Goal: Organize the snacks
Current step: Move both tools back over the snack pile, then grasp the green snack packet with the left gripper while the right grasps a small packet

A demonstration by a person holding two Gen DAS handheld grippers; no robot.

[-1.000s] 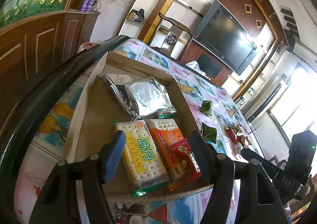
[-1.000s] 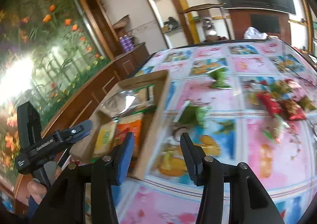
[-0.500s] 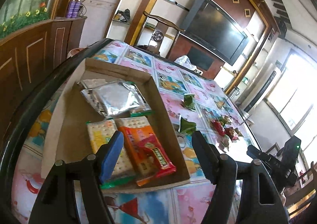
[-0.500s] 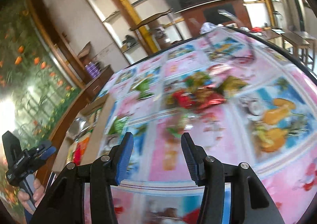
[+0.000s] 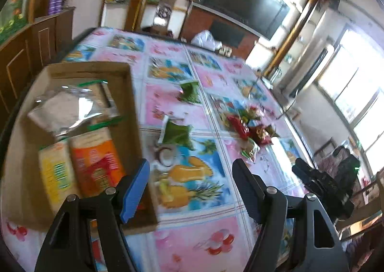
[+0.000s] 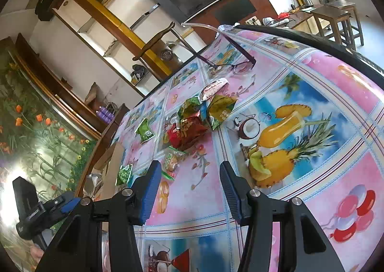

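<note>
Left wrist view shows the left gripper (image 5: pixel 190 186) with its jaws wide apart and nothing between them, hanging over the table (image 5: pixel 192 240). The table has a shiny cloth with pink squares and fruit pictures. At the left is a flat brown box (image 5: pixel 130 113) lying on the cloth. Inside it are a silver pack (image 5: pixel 69 111) at the far end, and a yellow pack (image 5: pixel 56 176) and an orange pack (image 5: pixel 94 159) side by side at the near end. Past the box, two green packs (image 5: pixel 178 132) lie apart on the cloth. Farther right is a small pile (image 5: pixel 249 127) of red, gold and green snacks, all touching. This view is a bit blurry. Right wrist view shows the right gripper (image 6: pixel 188 190), also with its jaws wide apart and holding nothing, low over the cloth. Just ahead of it sits the pile (image 6: pixel 192 127): a big red pack in the middle, shiny green and gold ones around it, and a small clear pack with green edges nearest the blue pads (image 6: pixel 150 191). Glasses (image 6: pixel 231 66) lie farther back.
</note>
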